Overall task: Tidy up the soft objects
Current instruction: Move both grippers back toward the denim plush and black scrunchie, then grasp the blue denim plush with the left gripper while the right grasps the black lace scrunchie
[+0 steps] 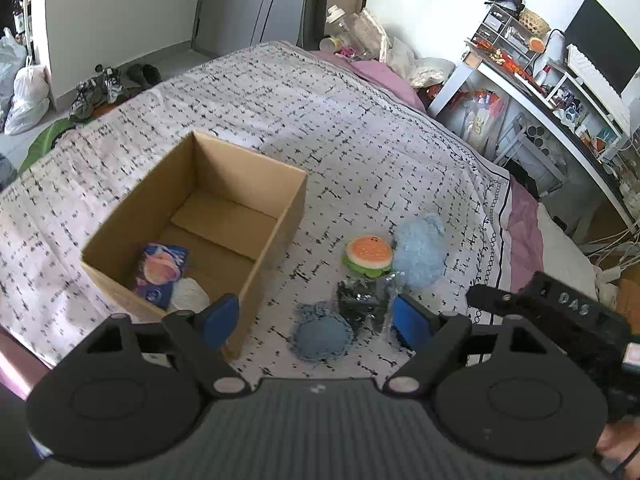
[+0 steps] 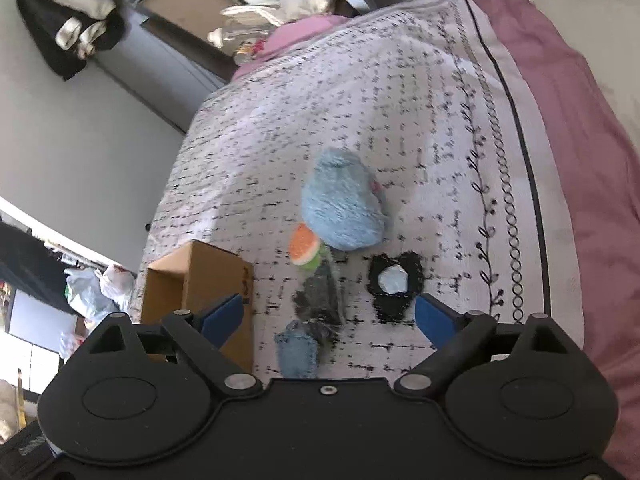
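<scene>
Patterned bedspread (image 1: 360,120), cardboard box (image 1: 264,240), soft toys (image 1: 420,252)

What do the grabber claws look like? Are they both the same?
Yes, they match. The left gripper and the right gripper each have blue pads on black jointed arms with silver pins, above two round black discs. The right gripper's side, seen from the left camera, bears raised letters "DAS".

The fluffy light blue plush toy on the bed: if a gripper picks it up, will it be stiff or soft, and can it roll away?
The light blue plush toy looks furry and rounded, so it probably squashes between the pads and feels light. It lies slumped against the burger toy on the soft bedspread, so it seems unlikely to roll.
</scene>
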